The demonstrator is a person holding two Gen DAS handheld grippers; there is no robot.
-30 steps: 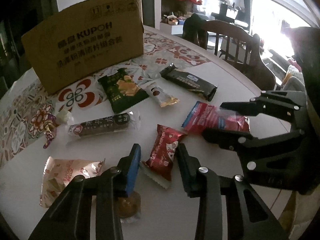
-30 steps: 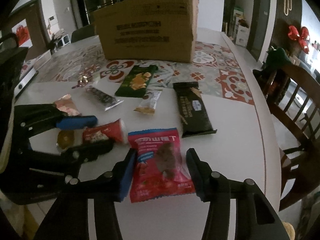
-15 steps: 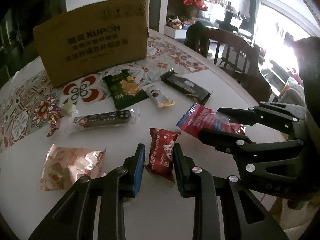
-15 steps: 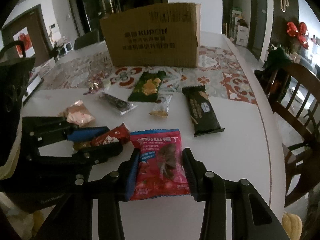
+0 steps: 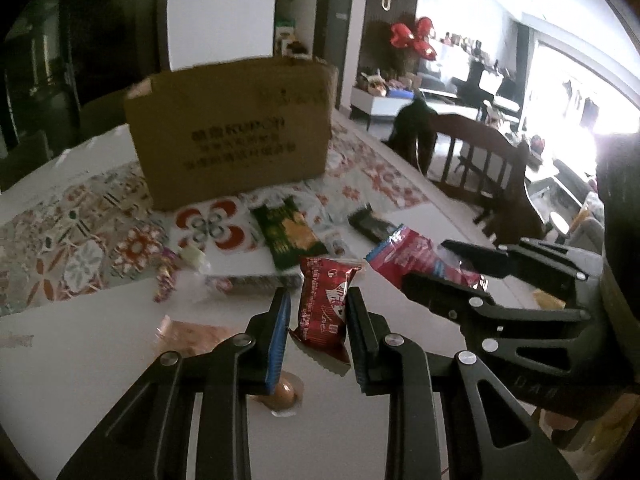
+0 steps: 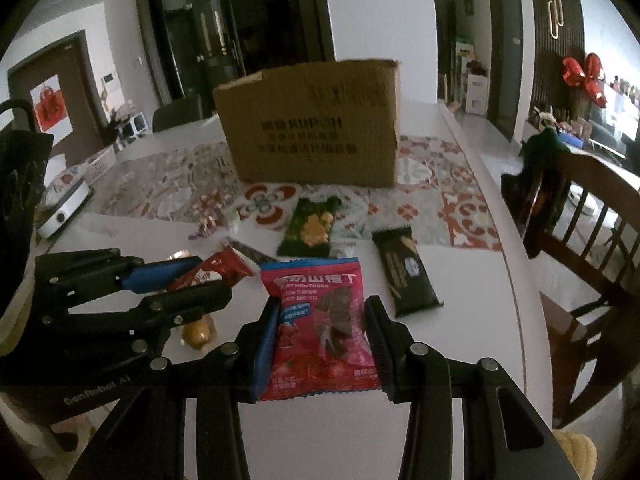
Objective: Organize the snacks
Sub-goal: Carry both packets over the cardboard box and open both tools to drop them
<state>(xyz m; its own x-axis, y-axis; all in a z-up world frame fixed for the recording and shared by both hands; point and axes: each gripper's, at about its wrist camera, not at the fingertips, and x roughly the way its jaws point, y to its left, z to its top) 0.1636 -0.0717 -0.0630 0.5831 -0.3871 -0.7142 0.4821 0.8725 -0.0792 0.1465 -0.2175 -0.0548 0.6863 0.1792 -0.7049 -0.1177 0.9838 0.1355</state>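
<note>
Holding one snack each, two hand-held grippers hang side by side above a white table (image 6: 472, 280), both facing an open cardboard box (image 6: 316, 128) that stands at the far side on a patterned cloth.

The left gripper (image 5: 318, 334) is clenched on a small dark-red snack packet (image 5: 326, 312), its fingers pressing the packet's two long sides. The packet's long axis runs forward, away from the gripper and toward the box, and its crimped lower end hangs free of the table.

The right gripper (image 6: 320, 340) is clamped the same way on a larger pink hawthorn snack bag (image 6: 320, 320). This bag also points lengthwise toward the box, its top edge farthest from the gripper.

The box lies straight ahead of both grippers and well apart from them. From the left camera it sits ahead and slightly to the left; from the right camera it is almost dead centre. Neither gripper looks clearly nearer to it. Its open top sits higher than both held packets, so each packet would probably need lifting over the front wall before release; that is a judgement.

Between the grippers and the box, other snacks lie flat on the table: a green packet (image 6: 310, 228), a black bar (image 6: 404, 272) to the right, and a round gold-wrapped sweet (image 6: 198, 332) below the left gripper. A wooden chair (image 6: 580, 240) stands at the table's right edge
</note>
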